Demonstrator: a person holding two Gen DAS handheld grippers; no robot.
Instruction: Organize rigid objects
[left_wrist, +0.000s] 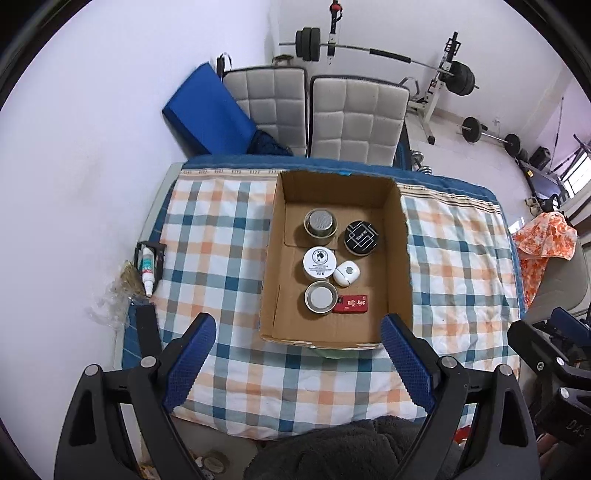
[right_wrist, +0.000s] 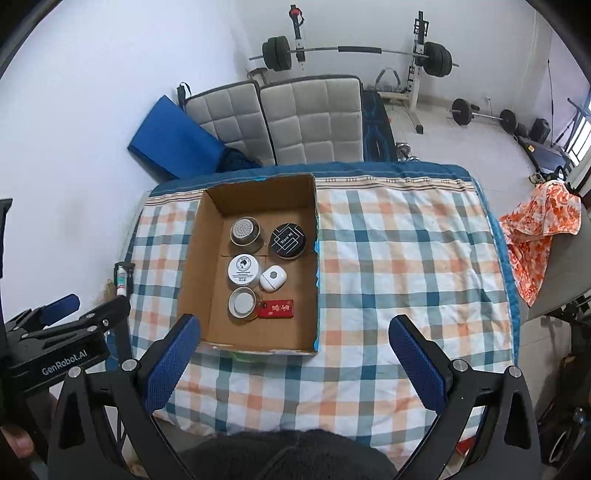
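An open cardboard box stands on the checked tablecloth. Inside lie a perforated metal cup, a black round tin, a white round jar, a small white case, a metal cup with a flat lid and a red flat box. My left gripper is open and empty, held above the box's near edge. My right gripper is open and empty, above the cloth by the box's near right corner.
A white tube in a black holder sits at the table's left edge by the wall. Two padded chairs stand behind the table. An orange patterned cloth hangs at the right. Weights stand further back.
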